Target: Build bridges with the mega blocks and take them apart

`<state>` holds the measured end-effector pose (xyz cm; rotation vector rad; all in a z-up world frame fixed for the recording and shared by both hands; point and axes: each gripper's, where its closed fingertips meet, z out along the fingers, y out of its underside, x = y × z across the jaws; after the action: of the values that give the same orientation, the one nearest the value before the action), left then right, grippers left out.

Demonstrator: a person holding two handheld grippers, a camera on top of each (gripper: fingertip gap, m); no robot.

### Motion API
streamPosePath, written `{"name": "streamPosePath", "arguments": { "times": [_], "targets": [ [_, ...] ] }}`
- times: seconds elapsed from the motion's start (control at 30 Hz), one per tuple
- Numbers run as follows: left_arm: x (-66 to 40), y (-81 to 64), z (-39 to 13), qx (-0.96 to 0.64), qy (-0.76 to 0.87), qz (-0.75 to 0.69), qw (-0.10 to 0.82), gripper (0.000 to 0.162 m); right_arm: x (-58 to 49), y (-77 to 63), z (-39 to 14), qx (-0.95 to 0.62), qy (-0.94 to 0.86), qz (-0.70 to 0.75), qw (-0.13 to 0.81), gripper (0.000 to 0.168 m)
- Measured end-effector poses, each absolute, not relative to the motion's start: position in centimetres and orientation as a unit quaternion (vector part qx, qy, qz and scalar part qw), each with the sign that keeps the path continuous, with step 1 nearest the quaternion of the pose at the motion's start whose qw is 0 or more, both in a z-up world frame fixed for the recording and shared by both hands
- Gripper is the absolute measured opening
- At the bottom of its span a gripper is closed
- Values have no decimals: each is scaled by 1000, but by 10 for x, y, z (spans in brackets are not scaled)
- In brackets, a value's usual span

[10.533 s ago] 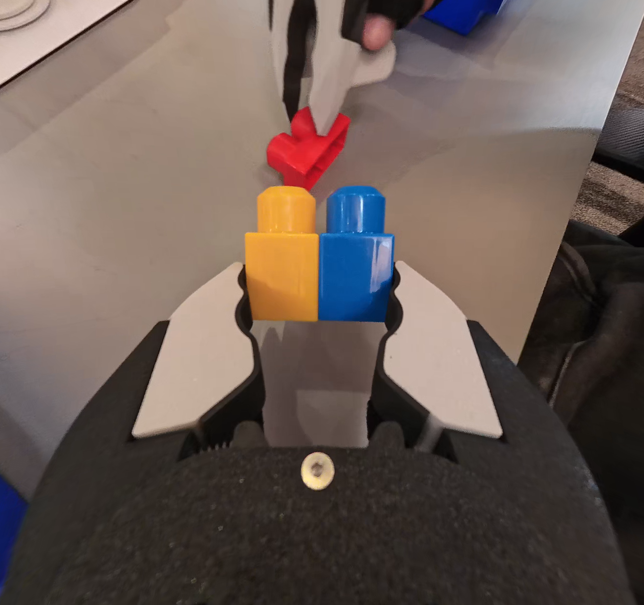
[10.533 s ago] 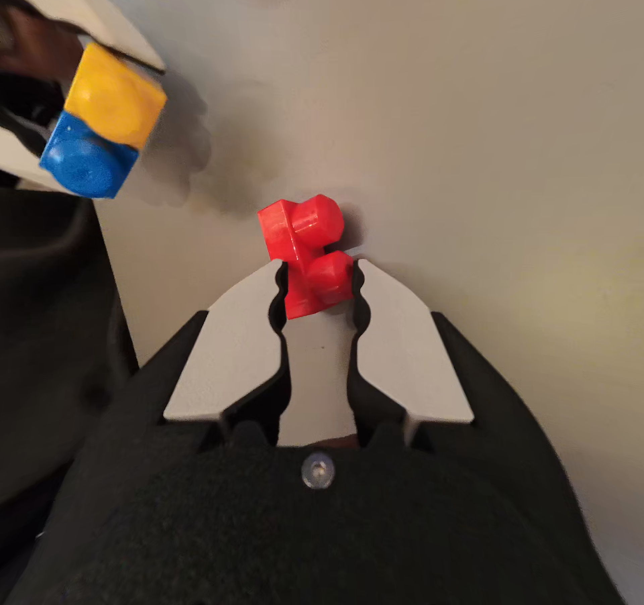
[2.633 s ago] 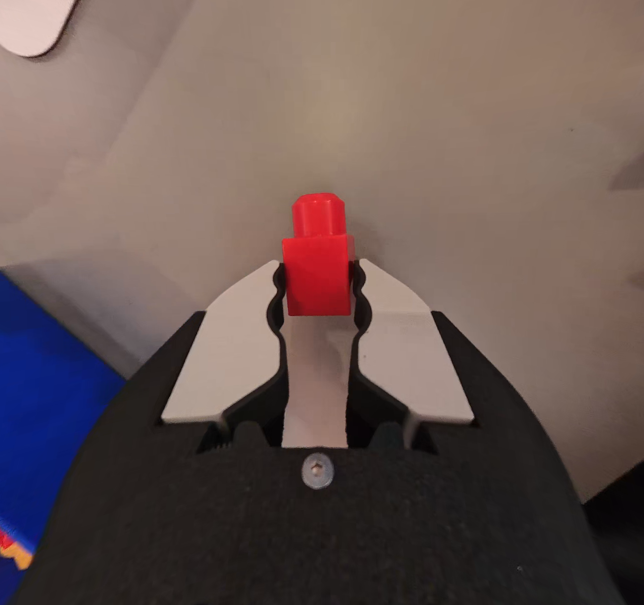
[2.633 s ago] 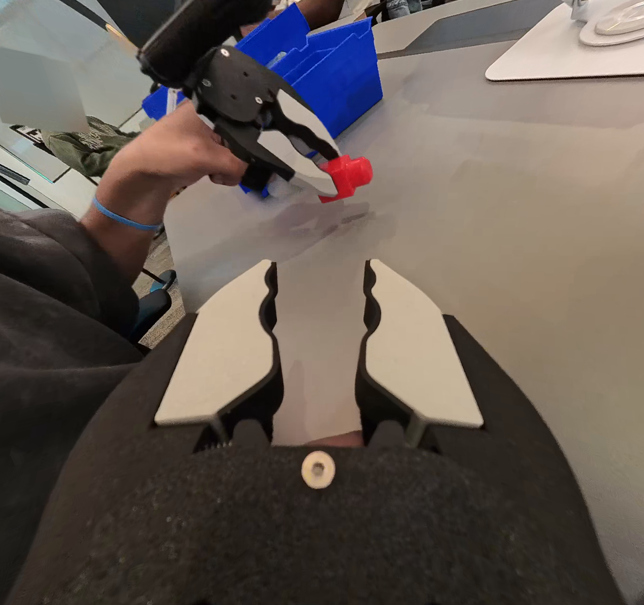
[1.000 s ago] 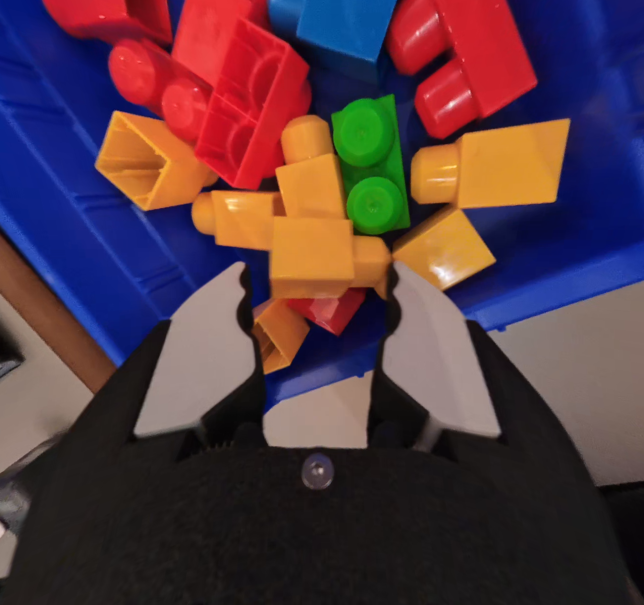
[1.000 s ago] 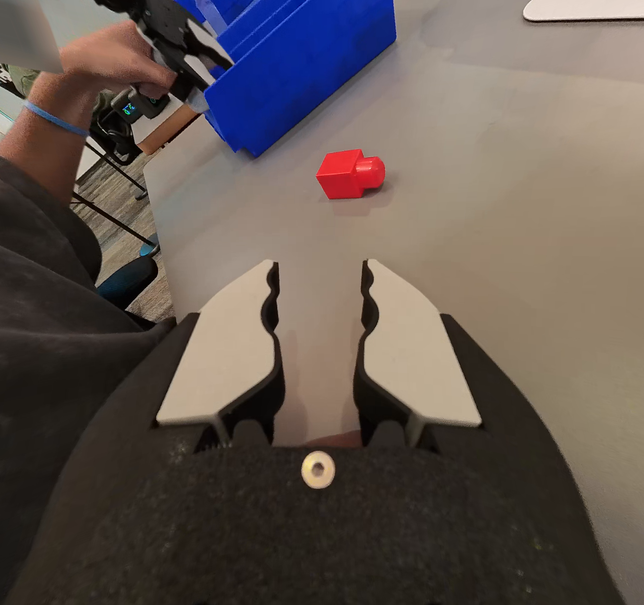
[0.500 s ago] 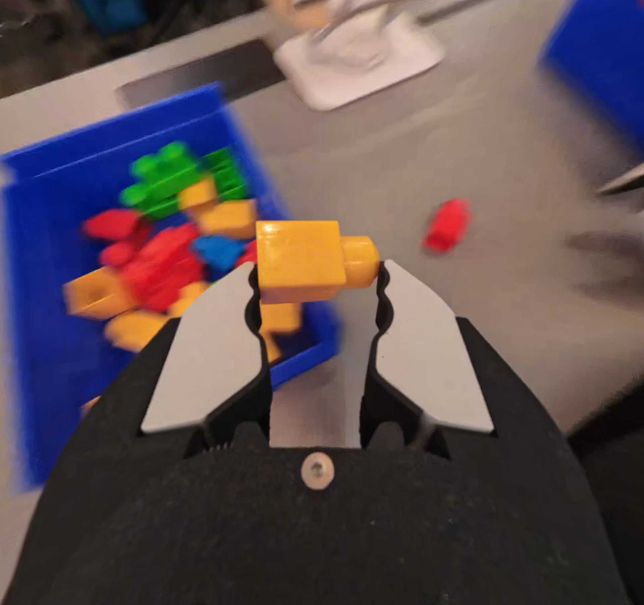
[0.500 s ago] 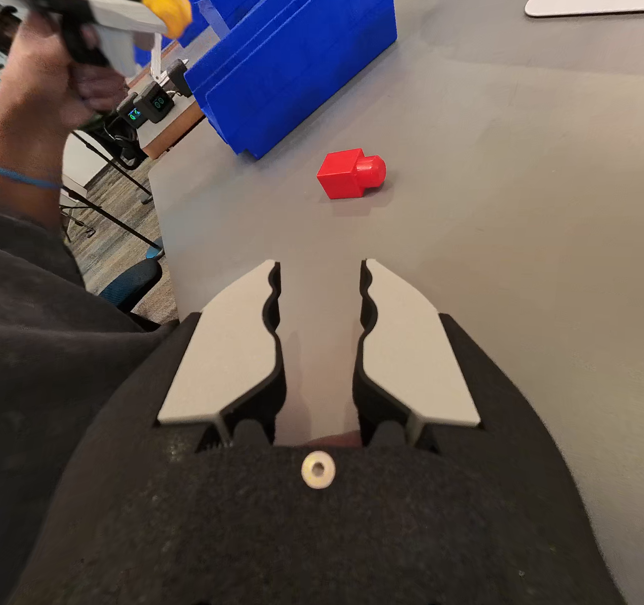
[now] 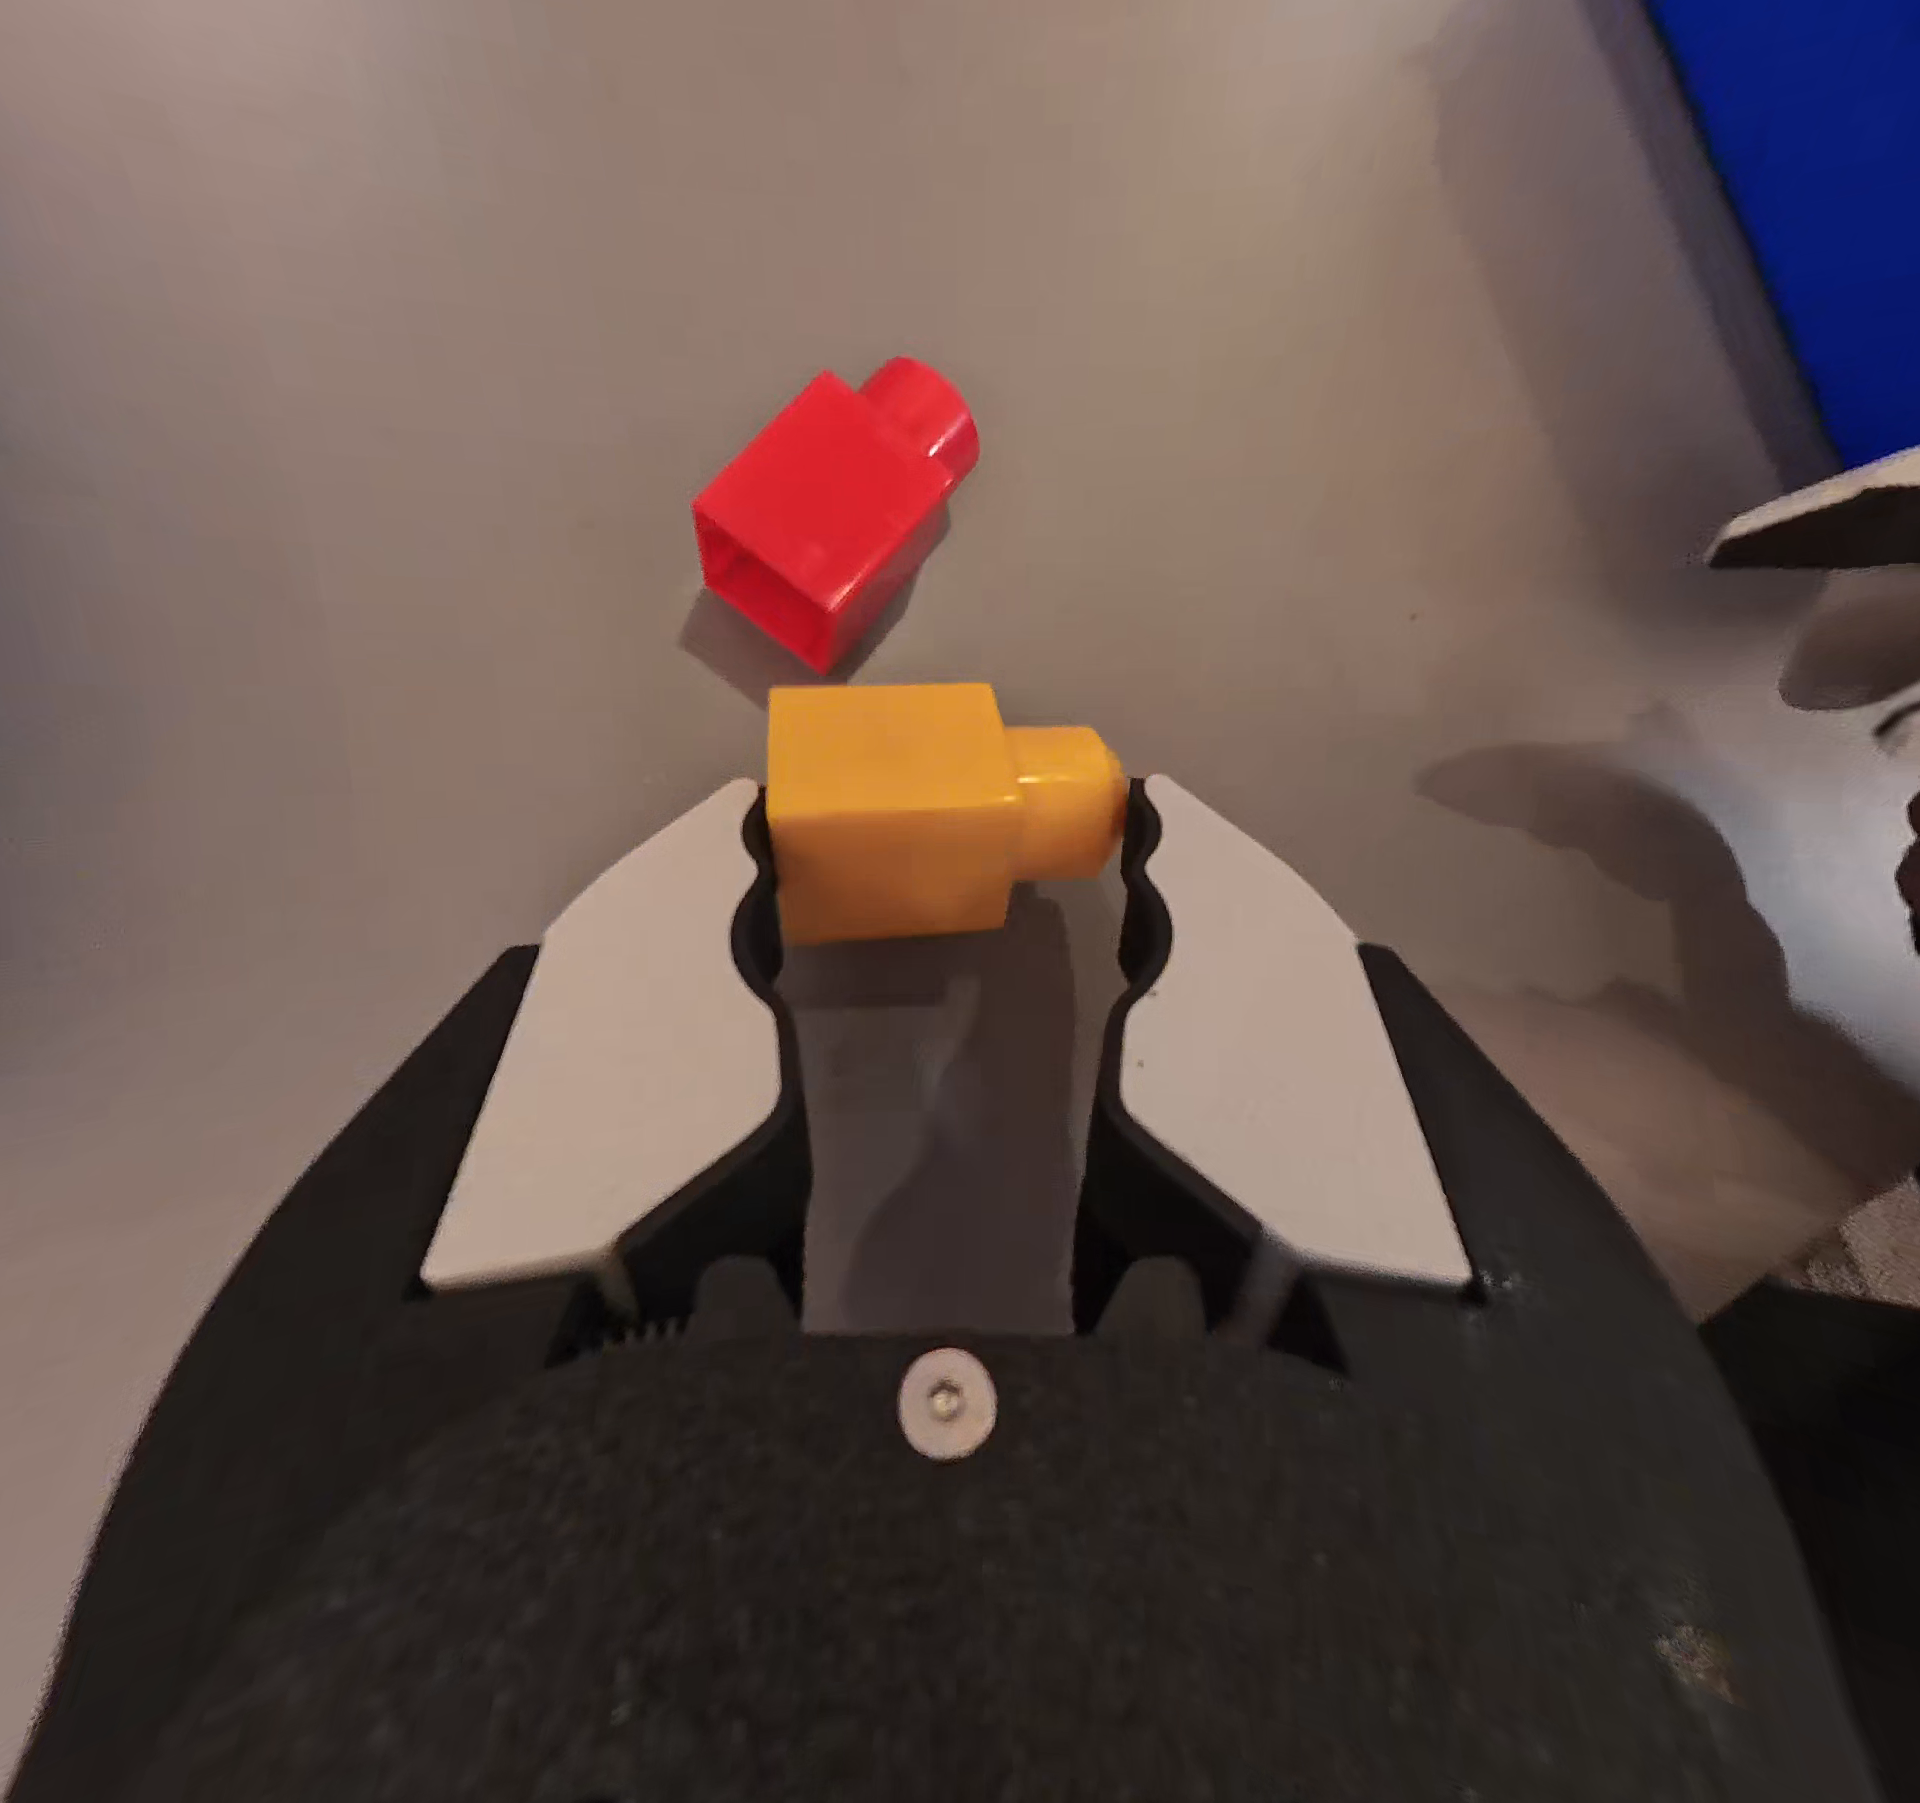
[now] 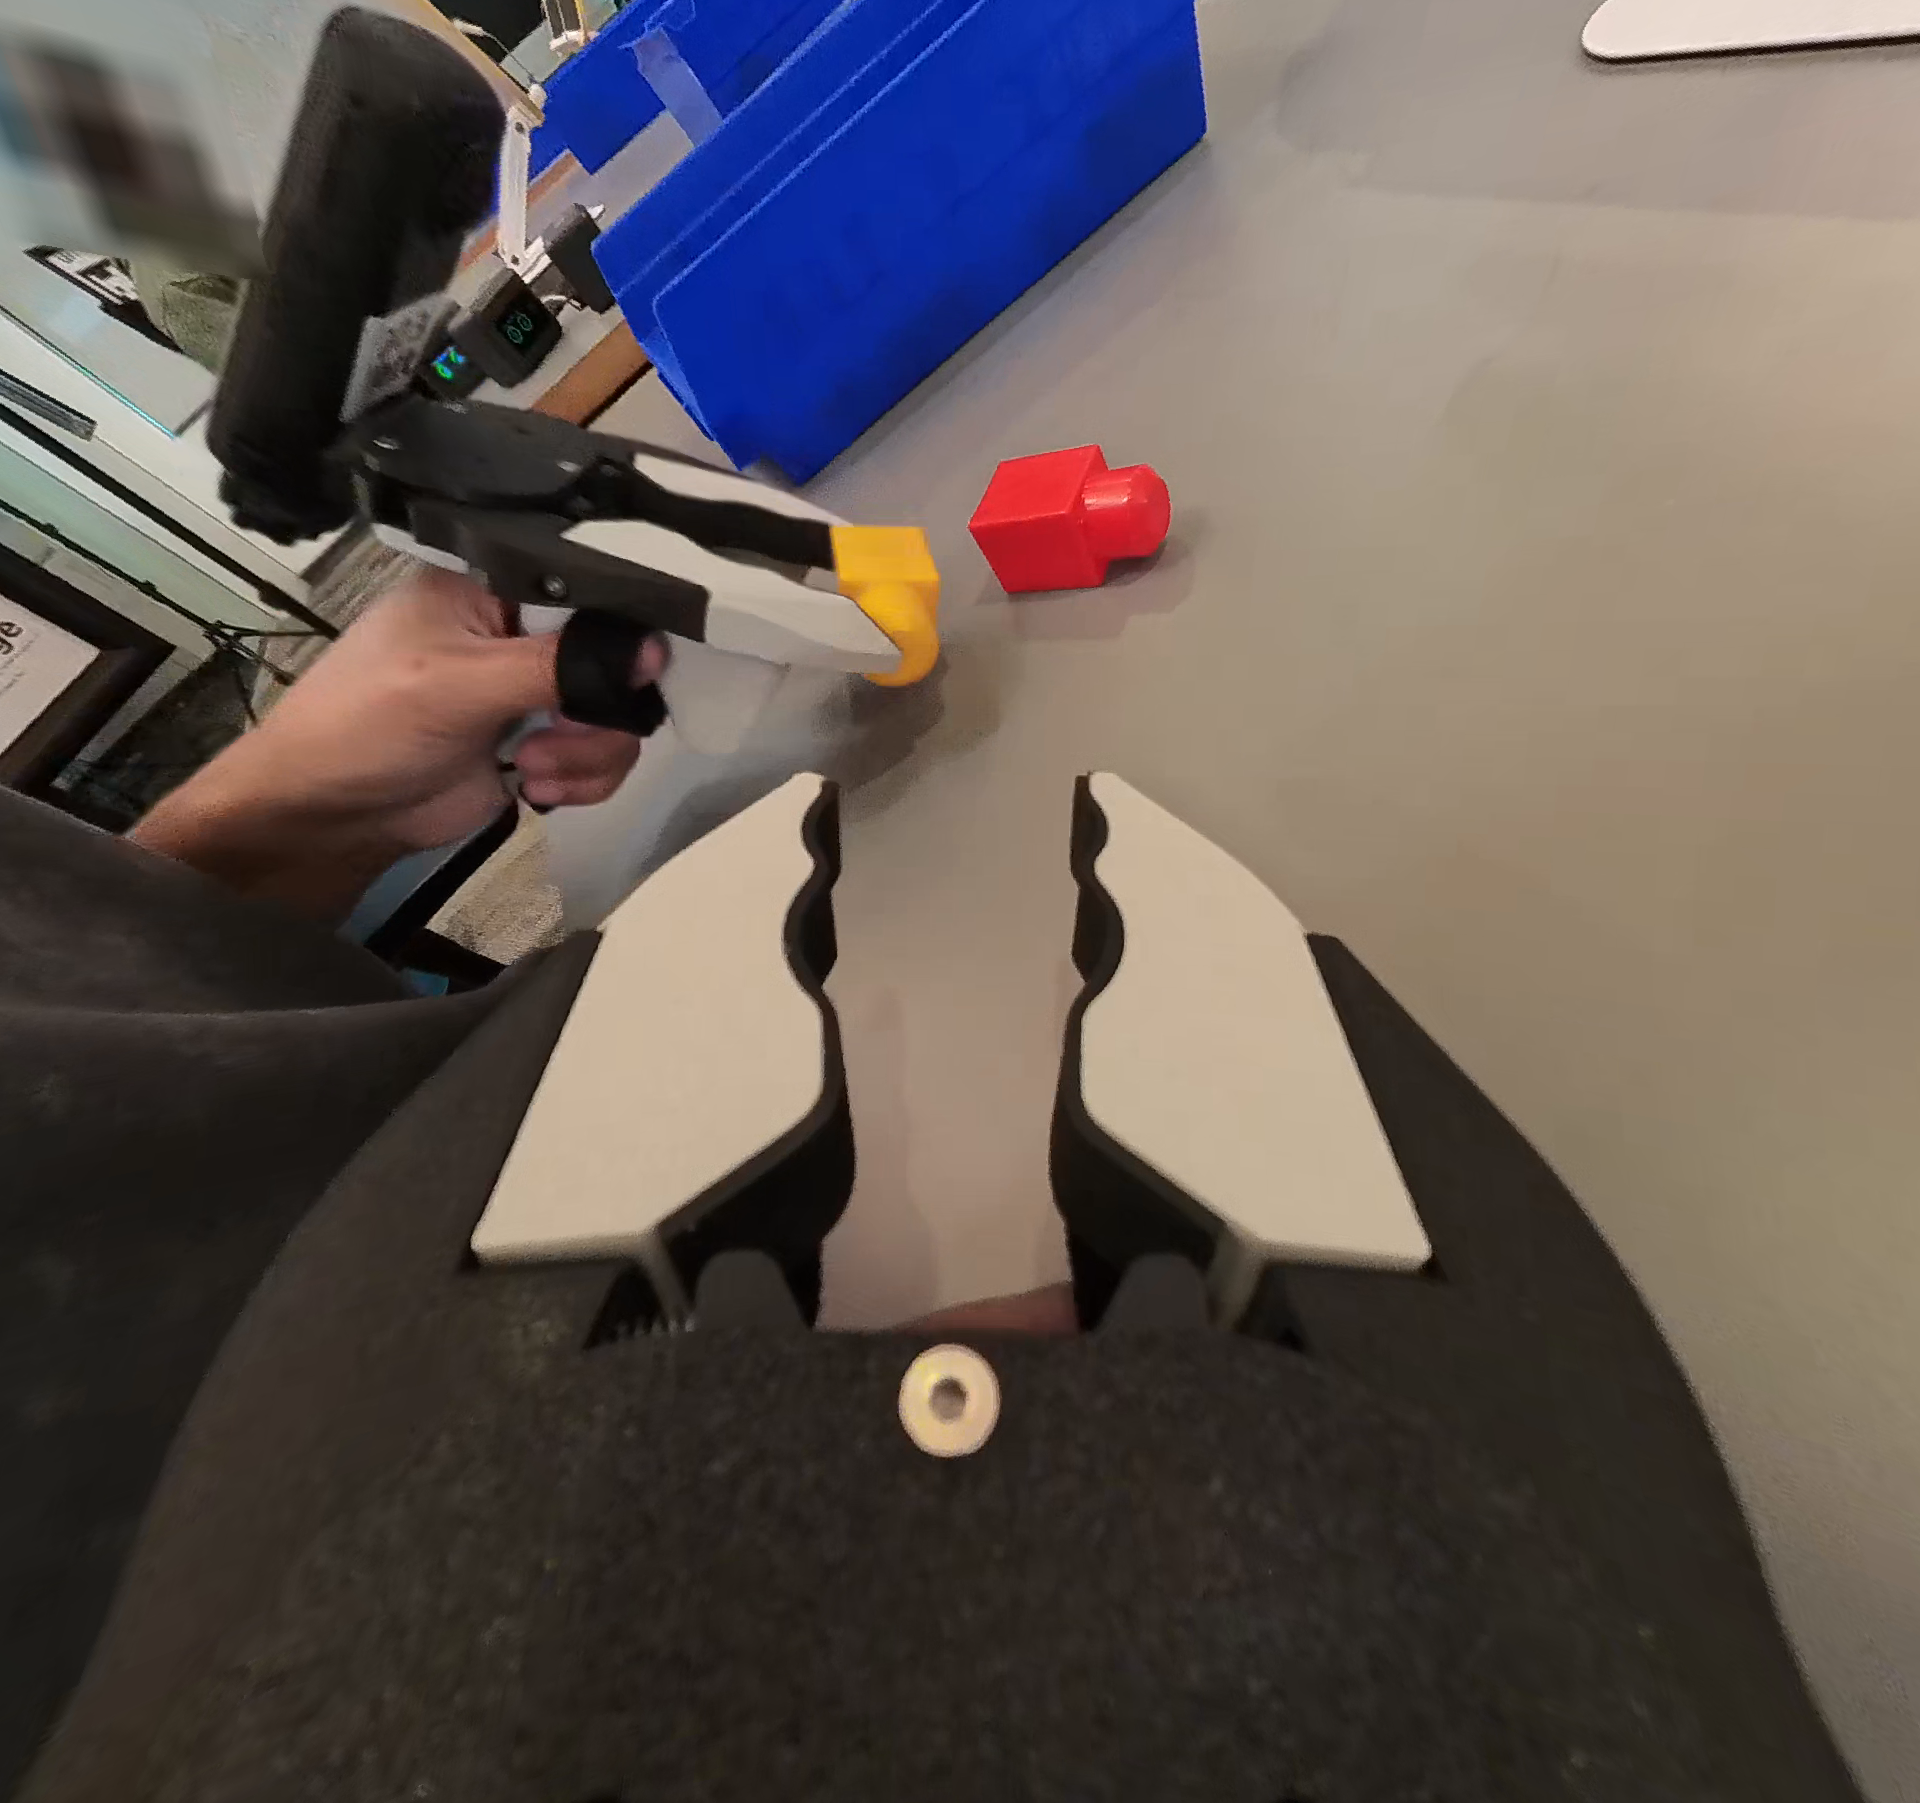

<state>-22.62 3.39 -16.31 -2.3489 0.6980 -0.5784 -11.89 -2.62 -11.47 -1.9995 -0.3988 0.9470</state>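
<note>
While left gripper (image 9: 945,808) clamps yellow block (image 9: 894,813), red block (image 9: 831,517) lies near

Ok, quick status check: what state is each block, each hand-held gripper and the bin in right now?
Yellow block: held off the table, on its side, stud against one finger.
Red block: loose on the table, lying on its side, untouched.
Left hand-held gripper: shut on the yellow block.
Right hand-held gripper: open, empty, above the table.
Blue bin: upright on the table; contents not visible.
</note>
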Motion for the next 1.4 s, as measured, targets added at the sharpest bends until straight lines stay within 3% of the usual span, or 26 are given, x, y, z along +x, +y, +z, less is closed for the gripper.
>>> {"name": "streamPosePath", "arguments": {
  "times": [0.4,0.63,0.83,1.27,1.4],
  "targets": [
    [-197,46,-178,-894,234,-202,325,61,-111,-32,-109,-796,-151,391,437,42],
    [-189,46,-177,-895,231,-202,325,80,-114,-33,-111,-797,-155,391,433,42],
    [-214,33,-172,-894,244,-191,323,79,-114,-33,-113,-799,-155,392,429,43],
    [-346,28,-93,-867,273,-89,407,79,-118,-32,-117,-804,-162,382,425,42],
    [-387,34,-79,-868,243,-115,418,78,-120,-32,-118,-807,-165,378,423,43]
  ]
}}
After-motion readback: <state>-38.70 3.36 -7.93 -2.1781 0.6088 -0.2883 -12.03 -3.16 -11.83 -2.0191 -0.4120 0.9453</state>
